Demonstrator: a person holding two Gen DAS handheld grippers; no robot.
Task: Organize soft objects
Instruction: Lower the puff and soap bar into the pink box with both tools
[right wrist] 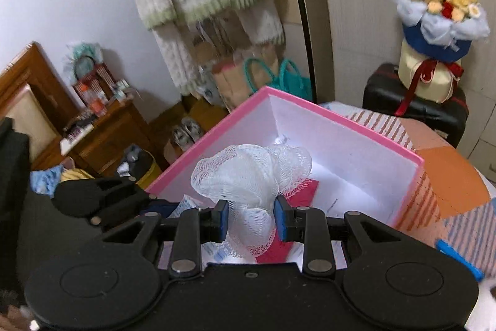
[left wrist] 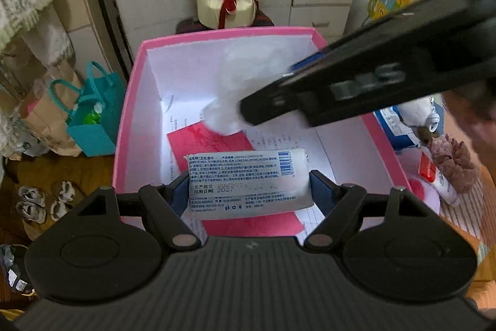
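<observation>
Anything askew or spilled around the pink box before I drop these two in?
Nothing stands out. The pink box sits upright, with papers on its floor. The left gripper holds the wipes pack, the right gripper the mesh puff.

light: we are seeing dim warm room light | glare: white walls inside the pink box [left wrist: 128, 126] are blowing out | blur: things beyond the box are smearing | edges: fisheye is bending walls around the box, corners are going dark

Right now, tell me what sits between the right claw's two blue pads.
The white mesh bath puff, pinched between the right claw, above the pink box; seen in the right wrist view.
</observation>
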